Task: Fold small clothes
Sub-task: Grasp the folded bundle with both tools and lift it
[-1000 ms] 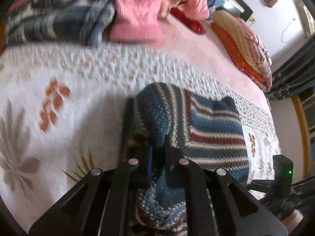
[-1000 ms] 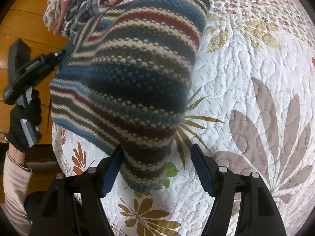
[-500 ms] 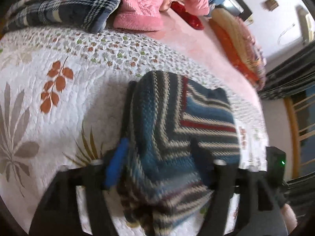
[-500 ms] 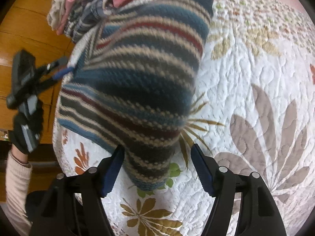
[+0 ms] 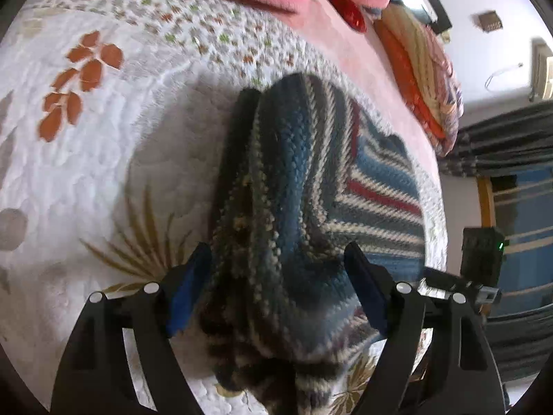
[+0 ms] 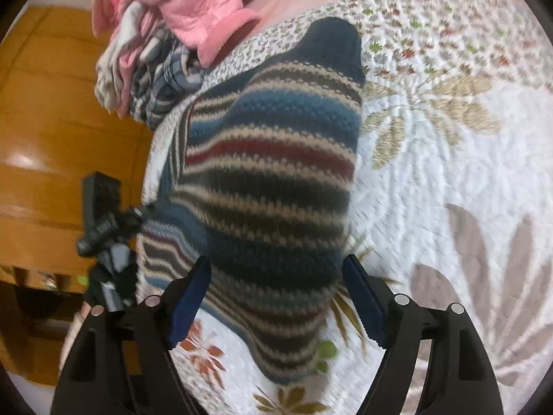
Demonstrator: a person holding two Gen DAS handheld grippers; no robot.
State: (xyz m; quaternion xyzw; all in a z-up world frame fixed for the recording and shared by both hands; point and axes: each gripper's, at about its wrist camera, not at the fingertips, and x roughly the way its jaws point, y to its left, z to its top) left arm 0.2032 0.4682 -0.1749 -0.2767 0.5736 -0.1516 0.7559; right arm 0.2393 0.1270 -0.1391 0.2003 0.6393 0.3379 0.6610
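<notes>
Striped knit sweater: folded on bed quilt. Left gripper released it, now wide; right gripper wide. Fold apparently complete.

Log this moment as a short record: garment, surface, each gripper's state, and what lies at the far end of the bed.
garment: striped knit sweater, folded over, lying on the quilt
surface: white floral quilt on a bed
left gripper: open, fingers either side of the sweater's near edge
right gripper: open, fingers straddling the sweater's near end
far end: pink jacket on a plaid garment
also in view: stacked blankets by the wall
</notes>
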